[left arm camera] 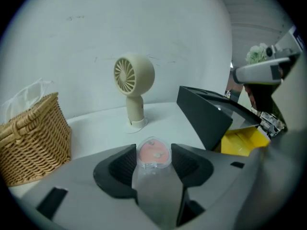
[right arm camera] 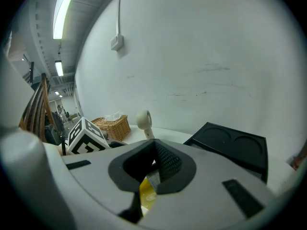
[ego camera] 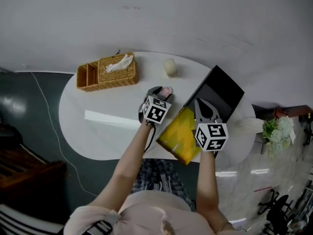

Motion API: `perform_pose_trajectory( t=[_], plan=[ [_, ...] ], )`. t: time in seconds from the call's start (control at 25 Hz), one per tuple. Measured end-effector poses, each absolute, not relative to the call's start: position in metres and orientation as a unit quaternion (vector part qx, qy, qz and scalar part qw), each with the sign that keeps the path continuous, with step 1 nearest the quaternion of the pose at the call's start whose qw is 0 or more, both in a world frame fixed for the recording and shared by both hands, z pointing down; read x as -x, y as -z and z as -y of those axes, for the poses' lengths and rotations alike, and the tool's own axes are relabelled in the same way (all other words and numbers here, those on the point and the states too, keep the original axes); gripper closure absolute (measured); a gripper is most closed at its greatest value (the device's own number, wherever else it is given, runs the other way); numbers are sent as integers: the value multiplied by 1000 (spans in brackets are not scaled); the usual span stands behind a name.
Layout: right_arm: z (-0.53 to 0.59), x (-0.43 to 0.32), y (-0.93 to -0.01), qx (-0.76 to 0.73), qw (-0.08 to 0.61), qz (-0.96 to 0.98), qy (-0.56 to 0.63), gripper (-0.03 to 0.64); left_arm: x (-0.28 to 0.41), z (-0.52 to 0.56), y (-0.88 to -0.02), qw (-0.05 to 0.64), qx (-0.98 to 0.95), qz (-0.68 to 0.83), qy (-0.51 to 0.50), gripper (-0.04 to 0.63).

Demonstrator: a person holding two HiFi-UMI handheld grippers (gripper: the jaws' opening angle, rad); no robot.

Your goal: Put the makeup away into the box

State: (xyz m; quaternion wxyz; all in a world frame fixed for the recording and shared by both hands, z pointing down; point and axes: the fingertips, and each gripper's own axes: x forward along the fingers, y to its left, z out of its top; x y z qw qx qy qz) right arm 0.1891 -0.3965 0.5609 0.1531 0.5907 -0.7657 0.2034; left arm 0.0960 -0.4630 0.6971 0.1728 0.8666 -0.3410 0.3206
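White table (ego camera: 98, 131) against a plain wall: our left gripper (left arm camera: 154, 160) clamps the pink blush compact (left arm camera: 153, 152) between its jaws. We see the open yellow box (ego camera: 177, 137) just to its right, under our right gripper (ego camera: 199, 105), whose jaws sit drawn together.

Pink compact (left arm camera: 153, 153), clear-cased; yellow box (ego camera: 180, 135) with black lid (ego camera: 220, 94); tan woven basket (ego camera: 107, 72); cream fan (left arm camera: 133, 78); white bench (ego camera: 98, 126); dark checked shorts (ego camera: 156, 177).

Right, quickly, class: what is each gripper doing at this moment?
Left gripper: closed on the pink blush compact.
Right gripper: closed, tips together, nothing visibly held.
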Motion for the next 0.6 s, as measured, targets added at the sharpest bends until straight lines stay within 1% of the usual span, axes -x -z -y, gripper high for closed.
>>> perform_pose_trajectory(
  t=[0.32, 0.6],
  plan=[
    [375, -200, -542, -617, 141, 750, -191, 601, -94, 449, -616, 133, -893, 344, -260, 351],
    [342, -219, -529, -643, 129, 732, -187, 601, -118, 405, -556, 104, -917, 316, -221, 350]
  ],
)
